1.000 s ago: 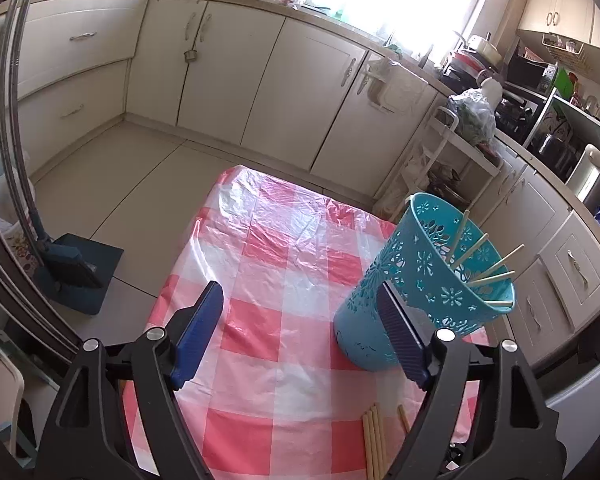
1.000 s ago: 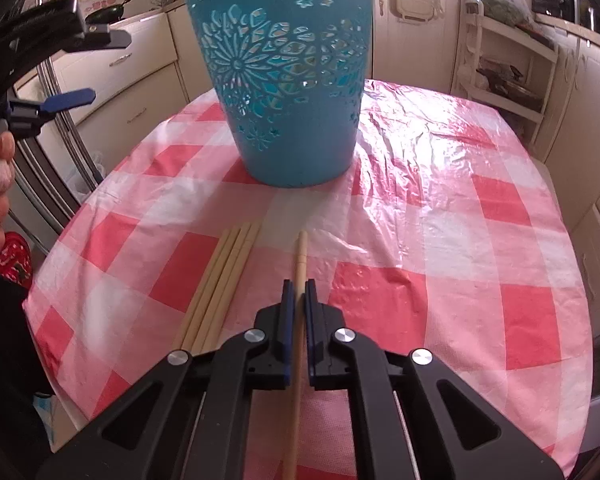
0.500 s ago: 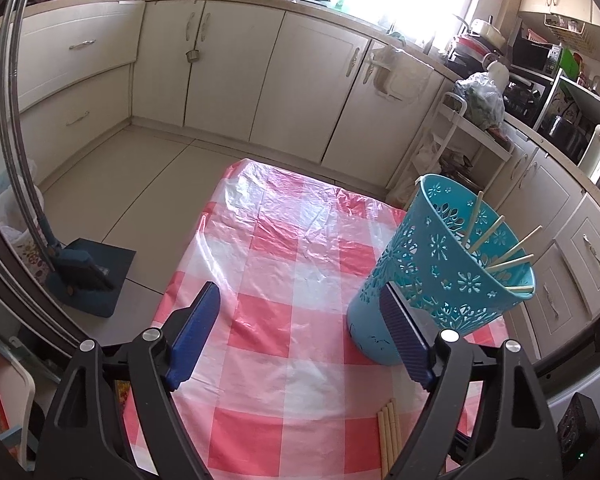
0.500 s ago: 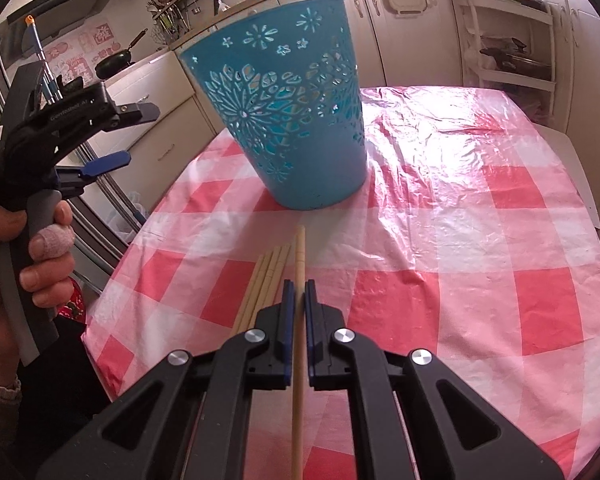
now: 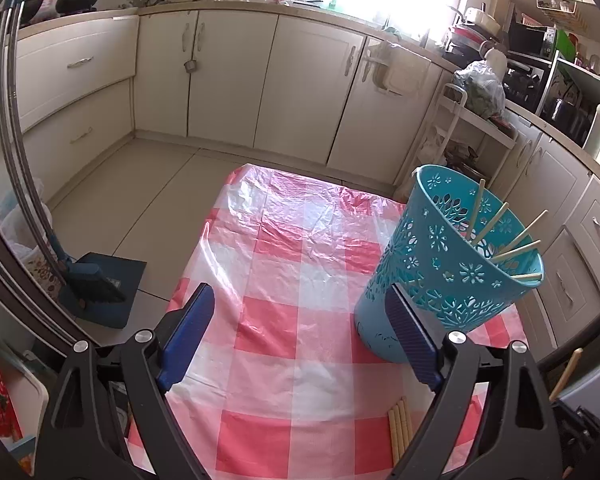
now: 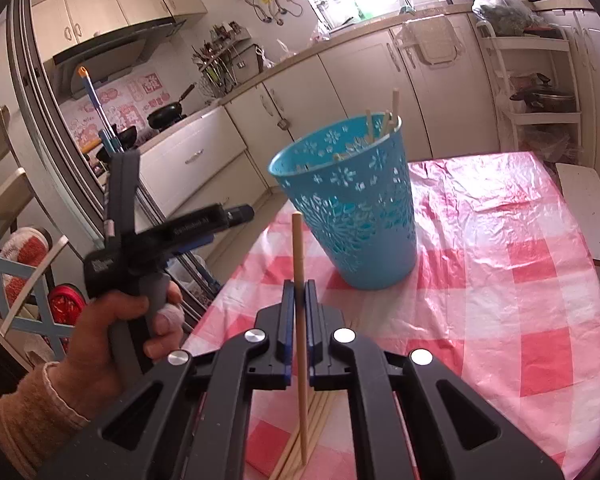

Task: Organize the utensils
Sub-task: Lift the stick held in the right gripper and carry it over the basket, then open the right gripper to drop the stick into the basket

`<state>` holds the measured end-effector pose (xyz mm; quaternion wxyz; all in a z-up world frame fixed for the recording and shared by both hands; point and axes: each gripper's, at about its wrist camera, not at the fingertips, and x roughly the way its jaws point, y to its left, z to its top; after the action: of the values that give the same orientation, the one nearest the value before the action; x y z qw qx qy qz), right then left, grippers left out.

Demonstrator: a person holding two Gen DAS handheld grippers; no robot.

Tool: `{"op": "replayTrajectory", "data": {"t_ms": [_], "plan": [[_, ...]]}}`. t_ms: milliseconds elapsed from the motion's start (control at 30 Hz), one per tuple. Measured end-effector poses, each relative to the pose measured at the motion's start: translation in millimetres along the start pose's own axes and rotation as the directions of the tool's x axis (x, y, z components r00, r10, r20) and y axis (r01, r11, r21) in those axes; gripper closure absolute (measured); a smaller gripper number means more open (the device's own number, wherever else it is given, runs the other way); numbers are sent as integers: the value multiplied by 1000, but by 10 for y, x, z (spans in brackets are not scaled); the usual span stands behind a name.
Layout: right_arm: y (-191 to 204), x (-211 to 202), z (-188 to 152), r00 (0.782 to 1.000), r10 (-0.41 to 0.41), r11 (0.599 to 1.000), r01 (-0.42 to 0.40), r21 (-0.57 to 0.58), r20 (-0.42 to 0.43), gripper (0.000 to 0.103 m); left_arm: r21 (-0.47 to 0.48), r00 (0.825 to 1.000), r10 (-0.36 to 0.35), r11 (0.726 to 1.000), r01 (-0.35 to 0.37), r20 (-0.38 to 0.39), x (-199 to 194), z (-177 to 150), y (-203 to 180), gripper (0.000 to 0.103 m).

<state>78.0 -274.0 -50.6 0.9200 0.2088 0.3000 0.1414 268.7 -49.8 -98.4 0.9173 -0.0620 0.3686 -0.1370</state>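
Observation:
A blue perforated basket (image 6: 352,208) stands on the red-and-white checked tablecloth (image 6: 500,280) and holds several wooden chopsticks (image 5: 500,236). My right gripper (image 6: 299,292) is shut on one wooden chopstick (image 6: 298,248) and holds it lifted above the table, its tip pointing toward the basket. Loose chopsticks (image 6: 320,420) lie on the cloth under it; they also show in the left wrist view (image 5: 398,428). My left gripper (image 5: 300,320) is open and empty, above the table's near edge, with the basket (image 5: 452,272) by its right finger.
Cream kitchen cabinets (image 5: 300,80) run along the far walls. A white shelf rack (image 6: 540,80) with pots stands beyond the table. A blue dustpan (image 5: 100,284) is on the floor at the left. A chair (image 6: 12,208) stands left of the table.
My right gripper has lifted the chopstick off the cloth and risen, so the basket's rim now shows. My left gripper has drawn back and up slightly.

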Motion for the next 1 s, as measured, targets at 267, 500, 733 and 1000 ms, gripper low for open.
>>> {"op": "replayTrajectory", "data": {"t_ms": [267,500,733,1000], "plan": [[118,-353,447,992,32,999,-31,-12,119,97,3,1000,2,1000,-1,-13,40,-4,-9,19],[256,-654,982,973,84,996,-78,-36,216,97,-16,1000,-3,1000,3,-19,47,-5,17,19],[495,-654,1542,946,61,992,-21,-128,318,97,-27,1000,-5,1000,5,-21,42,2,37,19],[398,16,1596,956,-85,980,131,-149,281,97,-40,1000,-11,999,10,-27,40,20,55,19]]}}
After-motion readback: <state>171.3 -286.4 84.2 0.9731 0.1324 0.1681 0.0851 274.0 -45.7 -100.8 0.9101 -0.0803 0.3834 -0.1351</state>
